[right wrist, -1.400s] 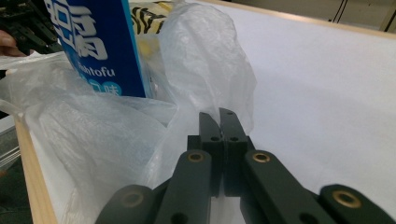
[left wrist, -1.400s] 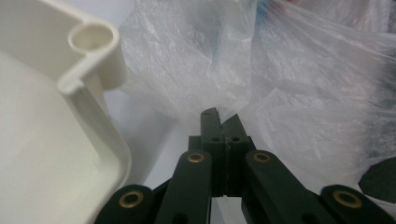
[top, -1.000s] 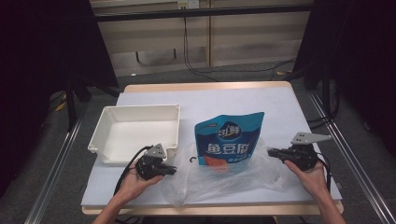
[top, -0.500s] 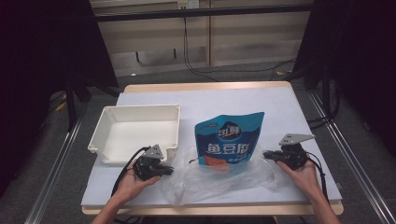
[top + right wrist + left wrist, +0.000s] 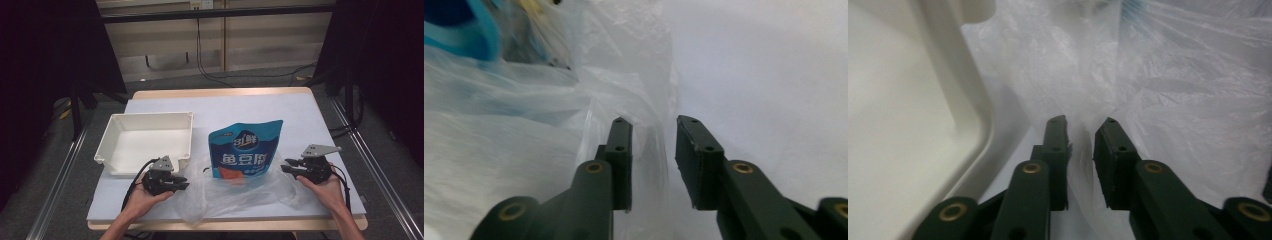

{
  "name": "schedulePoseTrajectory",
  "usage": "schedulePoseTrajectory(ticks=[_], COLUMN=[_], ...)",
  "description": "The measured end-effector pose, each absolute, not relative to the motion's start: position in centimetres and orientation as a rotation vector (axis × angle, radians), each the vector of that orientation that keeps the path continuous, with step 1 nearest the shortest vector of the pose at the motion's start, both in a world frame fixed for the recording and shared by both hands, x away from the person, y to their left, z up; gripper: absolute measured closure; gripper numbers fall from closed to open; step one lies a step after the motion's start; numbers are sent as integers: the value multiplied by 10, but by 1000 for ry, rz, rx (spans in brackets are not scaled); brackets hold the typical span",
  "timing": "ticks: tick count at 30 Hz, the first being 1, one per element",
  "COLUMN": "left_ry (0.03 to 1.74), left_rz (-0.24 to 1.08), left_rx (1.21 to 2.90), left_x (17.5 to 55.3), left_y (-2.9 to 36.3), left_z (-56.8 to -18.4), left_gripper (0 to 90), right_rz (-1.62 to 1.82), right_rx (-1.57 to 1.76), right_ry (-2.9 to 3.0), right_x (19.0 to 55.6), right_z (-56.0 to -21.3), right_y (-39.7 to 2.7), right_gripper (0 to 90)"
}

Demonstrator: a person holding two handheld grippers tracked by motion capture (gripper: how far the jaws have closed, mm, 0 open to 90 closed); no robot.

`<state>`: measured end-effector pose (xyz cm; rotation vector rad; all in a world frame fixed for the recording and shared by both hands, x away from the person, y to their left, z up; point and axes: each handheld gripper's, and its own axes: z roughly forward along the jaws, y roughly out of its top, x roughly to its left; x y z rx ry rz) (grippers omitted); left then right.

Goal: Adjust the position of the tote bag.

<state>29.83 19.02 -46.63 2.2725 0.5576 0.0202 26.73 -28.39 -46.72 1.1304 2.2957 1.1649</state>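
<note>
Between us on the table, we are working a clear plastic bag (image 5: 235,192) with a blue pouch (image 5: 245,150) lying partly inside it. Our left gripper (image 5: 184,184) has just been opening, its jaws now parted with film between them, beside the white tray (image 5: 145,137). Our right gripper (image 5: 285,166) has just been opening too, film between its loosened jaws.

thin crinkled clear plastic bag (image 5: 235,192), glossy blue pouch (image 5: 245,150), smooth matt white plastic tray (image 5: 145,122).
</note>
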Motion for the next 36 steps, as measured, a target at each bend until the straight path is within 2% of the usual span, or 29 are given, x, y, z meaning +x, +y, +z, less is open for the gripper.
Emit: schedulePoseTrajectory(ticks=[5,10,12,16,19,26,33,36], left_ry=[560,551,536,433,388,369,390,395], left_rz=[48,100,101,46,0,-52,-80,-53], left_rx=[2207,2123,2082,2041,2048,2115,2171,2220], left_x=[293,290,288,282,282,296,303,303], left_y=[194,203,203,185,166,133,130,127], left_z=[-453,-434,-424,-413,-412,-424,-437,-442], left_gripper=[656,600,604,763,806,880,900,900], right_rz=[1229,1283,1296,1351,1367,1353,1347,1337], right_rx=[1120,1095,1080,1043,1011,998,963,952], right_ry=[2233,2182,2180,2191,2234,2304,2366,2393], right_x=[255,248,246,245,246,257,266,271], right_z=[-451,-437,-432,-426,-425,-431,-436,-439], right_y=[-287,-289,-287,-277,-268,-253,-244,-241], right_gripper=[529,490,541,789,877,900,900,900])
